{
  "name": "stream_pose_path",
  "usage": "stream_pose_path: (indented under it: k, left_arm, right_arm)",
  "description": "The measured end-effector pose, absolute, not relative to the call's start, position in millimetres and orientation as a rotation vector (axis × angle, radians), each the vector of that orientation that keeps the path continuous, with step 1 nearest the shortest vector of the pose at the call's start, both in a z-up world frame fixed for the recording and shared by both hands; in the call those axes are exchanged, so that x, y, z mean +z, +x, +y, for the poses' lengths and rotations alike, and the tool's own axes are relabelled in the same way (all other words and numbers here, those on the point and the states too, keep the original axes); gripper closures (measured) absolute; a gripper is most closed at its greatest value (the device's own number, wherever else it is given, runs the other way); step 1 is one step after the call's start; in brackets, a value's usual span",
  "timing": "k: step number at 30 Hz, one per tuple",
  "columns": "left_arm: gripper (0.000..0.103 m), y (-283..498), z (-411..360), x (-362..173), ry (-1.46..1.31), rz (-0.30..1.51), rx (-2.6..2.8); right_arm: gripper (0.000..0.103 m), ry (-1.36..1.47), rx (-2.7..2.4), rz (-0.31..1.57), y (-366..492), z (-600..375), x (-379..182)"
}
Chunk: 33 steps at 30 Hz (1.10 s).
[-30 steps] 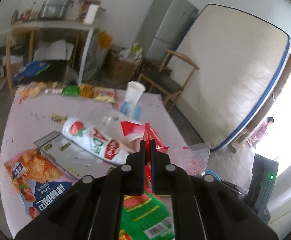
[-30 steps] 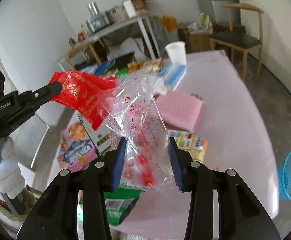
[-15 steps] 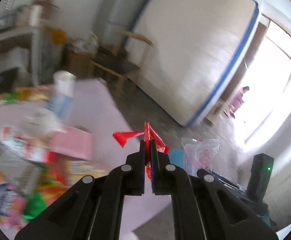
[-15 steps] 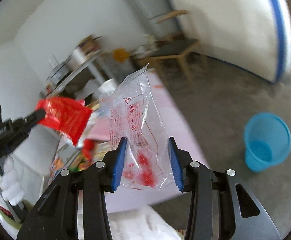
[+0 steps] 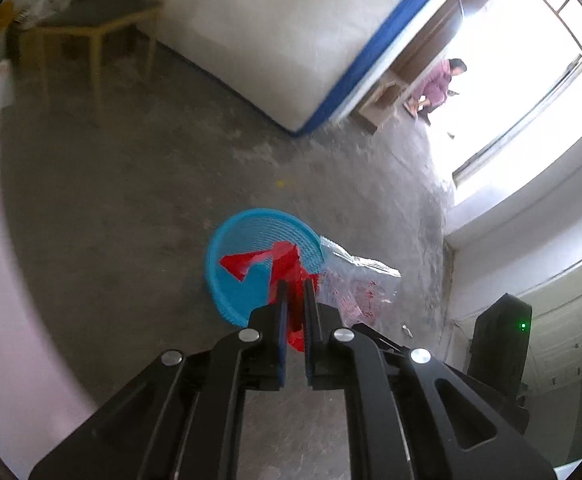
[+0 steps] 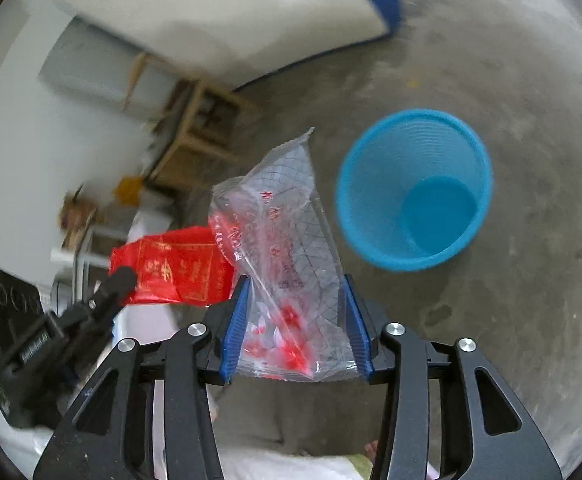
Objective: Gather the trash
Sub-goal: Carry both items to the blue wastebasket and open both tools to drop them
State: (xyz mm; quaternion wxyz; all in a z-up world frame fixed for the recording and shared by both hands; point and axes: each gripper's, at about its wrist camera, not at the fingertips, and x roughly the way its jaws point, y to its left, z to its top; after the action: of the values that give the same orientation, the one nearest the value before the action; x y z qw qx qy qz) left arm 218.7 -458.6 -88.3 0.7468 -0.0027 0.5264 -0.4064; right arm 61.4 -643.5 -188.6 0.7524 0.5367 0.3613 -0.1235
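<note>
Overhead, the left gripper pinched a red wrapper above the blue basket, while the right gripper's jaws, just widening, bracketed a clear bag.

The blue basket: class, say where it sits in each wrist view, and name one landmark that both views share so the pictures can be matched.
Left wrist view: the blue basket stands on the floor at lower centre, just beyond the fingertips.
Right wrist view: the blue basket is right of centre, its open mouth towards the camera.
Shared landmark: the blue-edged white mattress leaning at the top of both.

No legible text anywhere.
</note>
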Motion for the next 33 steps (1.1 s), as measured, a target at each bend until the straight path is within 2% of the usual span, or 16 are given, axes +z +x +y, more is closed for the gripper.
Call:
stream_pose_path:
  k: [1,3,4,5,8,16,20,24,33]
  left_arm:
    - [0.095,225.9,-476.8,-100.1,-0.018,1.155,-0.886]
    - [0.076,230.5,-501.4,-114.9,-0.015,1.17,-0.887]
    - [0.06,236.4,-513.2,-127.4,-0.008,1.185,-0.852]
    - [0.051,239.8,-515.7,-133.6,-0.012,1.18,-0.816]
    - [0.045,235.3,-519.5,-139.5,-0.017,1.162,-0.77]
    - [0.042,224.6,-476.3,-108.4,-0.096,1.077,-0.804]
    - [0.042,215.1,-442.6,-75.8,-0.163,1.037,-0.829]
    - [0.042,201.8,-391.1,-32.8,-0.2,0.979,-0.854]
    - [0.039,175.7,-233.8,42.6,-0.264,0.832,-0.785]
  right_arm:
    - [0.055,1.206,-0.298,0.783,65.7,-656.9,-196.7]
    - [0.044,1.264,-0.322,0.769,72.5,-681.1,-218.6]
    - [0.043,1.288,-0.332,0.768,79.8,-689.1,-227.5]
    - [0.04,1.321,-0.345,0.769,86.3,-697.0,-240.3]
    - [0.037,1.371,-0.389,0.816,98.0,-707.6,-269.4]
    - [0.033,1.297,-0.396,0.863,111.7,-708.2,-270.8]
    - [0.026,1.291,-0.424,0.851,113.3,-715.9,-277.1]
    - [0.015,1.242,-0.446,0.859,122.1,-717.2,-277.8]
    - [0.014,1.067,-0.493,0.851,122.8,-705.9,-252.9]
